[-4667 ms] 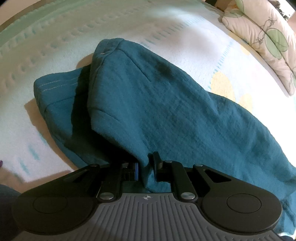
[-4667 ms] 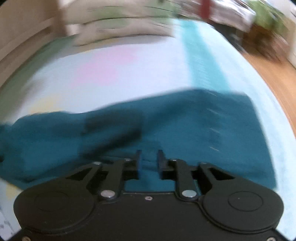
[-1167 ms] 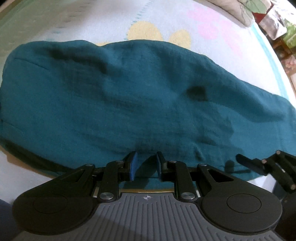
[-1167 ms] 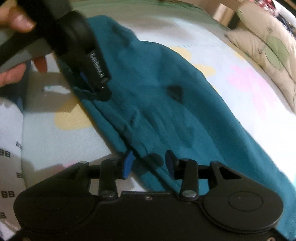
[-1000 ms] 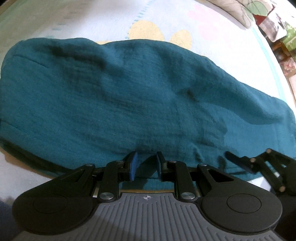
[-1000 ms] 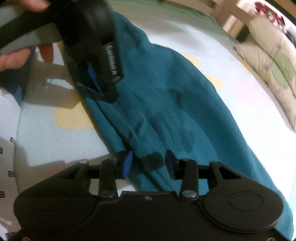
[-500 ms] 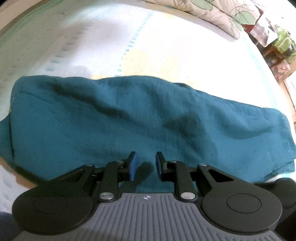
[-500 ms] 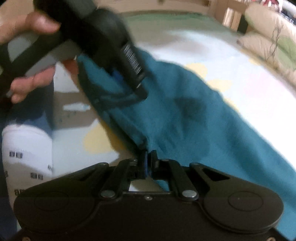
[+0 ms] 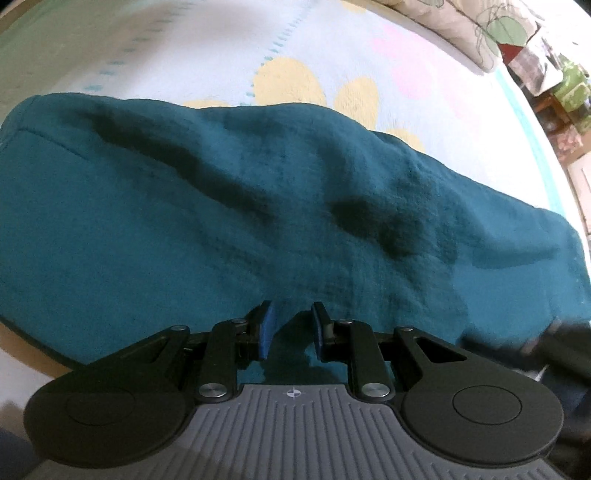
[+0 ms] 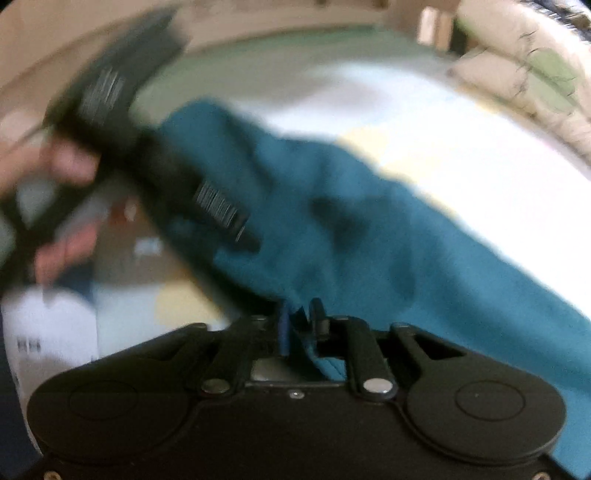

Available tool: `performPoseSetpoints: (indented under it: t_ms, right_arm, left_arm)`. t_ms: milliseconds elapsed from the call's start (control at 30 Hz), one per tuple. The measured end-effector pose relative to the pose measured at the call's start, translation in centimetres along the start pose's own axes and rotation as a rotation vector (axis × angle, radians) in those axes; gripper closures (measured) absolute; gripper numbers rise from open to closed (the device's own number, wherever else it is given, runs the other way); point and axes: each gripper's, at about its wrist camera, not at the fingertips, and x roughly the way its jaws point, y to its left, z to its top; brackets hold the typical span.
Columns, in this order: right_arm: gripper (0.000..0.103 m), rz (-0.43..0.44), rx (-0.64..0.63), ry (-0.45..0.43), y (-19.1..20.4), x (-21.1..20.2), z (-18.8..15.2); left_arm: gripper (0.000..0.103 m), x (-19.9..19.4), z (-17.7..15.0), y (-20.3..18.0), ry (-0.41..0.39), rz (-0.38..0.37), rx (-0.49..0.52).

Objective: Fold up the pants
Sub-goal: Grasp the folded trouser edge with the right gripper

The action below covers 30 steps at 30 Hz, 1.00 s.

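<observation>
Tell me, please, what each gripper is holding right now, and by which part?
The right gripper pinches the teal pants by their near edge. The left gripper holds nothing; its jaws stand open over the fabric.

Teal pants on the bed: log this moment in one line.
teal pants: flat on bedspread | left gripper: open over near edge | right gripper: shut on edge

A pale bedspread with yellow and pink shapes, leaf-print pillows, possibly cluttered furniture beyond.
</observation>
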Motion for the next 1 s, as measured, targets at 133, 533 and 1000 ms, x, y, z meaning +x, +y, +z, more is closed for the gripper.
performPoseSetpoints:
  t_ms: [133, 533, 1000]
  right_arm:
    - [0.046, -0.031, 0.069, -0.156, -2.3, -0.8, 2.8]
    - [0.046, -0.01, 0.194, -0.081, -8.2, 9.6, 10.6]
    - [0.097, -0.021, 0.128, -0.083, -5.4, 8.5, 8.1]
  left_arm:
    - [0.082, 0.0, -0.3, -0.9, -0.023, 0.016, 0.018]
    - [0.082, -0.8, -0.7, -1.3, -0.038, 0.017, 0.017]
    - [0.082, -3.8, 0.5, -1.0, -0.115, 0.007, -0.005]
